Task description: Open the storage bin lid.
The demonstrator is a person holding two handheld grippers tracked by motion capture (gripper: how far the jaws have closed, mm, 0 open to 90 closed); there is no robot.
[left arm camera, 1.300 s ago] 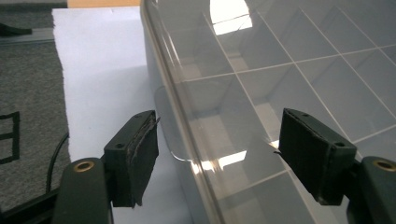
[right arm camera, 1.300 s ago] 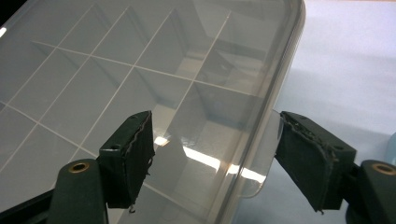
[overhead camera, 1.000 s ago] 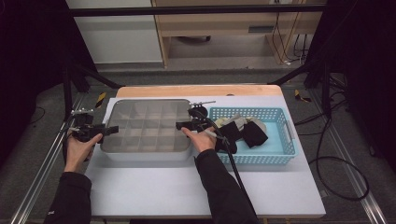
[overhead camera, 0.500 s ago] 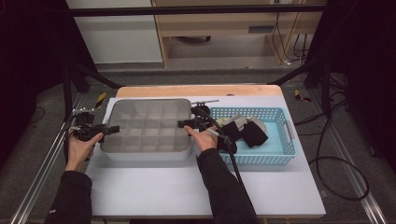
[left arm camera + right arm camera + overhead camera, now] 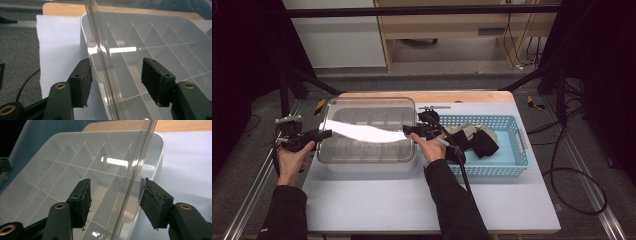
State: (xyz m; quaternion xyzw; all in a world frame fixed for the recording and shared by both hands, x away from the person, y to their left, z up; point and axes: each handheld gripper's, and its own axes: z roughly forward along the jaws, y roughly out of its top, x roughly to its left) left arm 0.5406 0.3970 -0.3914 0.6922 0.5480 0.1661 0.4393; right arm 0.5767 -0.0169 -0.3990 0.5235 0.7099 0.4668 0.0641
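The left hand-held gripper [image 5: 115,80] straddles the tab on the clear lid [image 5: 372,131], jaws just closing, one pad touching, not clamped. The lid hangs tilted over the divided box [image 5: 362,162] on the worktop [image 5: 412,200]. The right hand-held gripper [image 5: 115,202] likewise brackets its tab. Uneven clamping could let the slick plastic slip and drop askew.

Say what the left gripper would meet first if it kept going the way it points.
Probably the clear plastic lid over the white divided box: its edge tab already sits between the left gripper fingers, which have just been closing.
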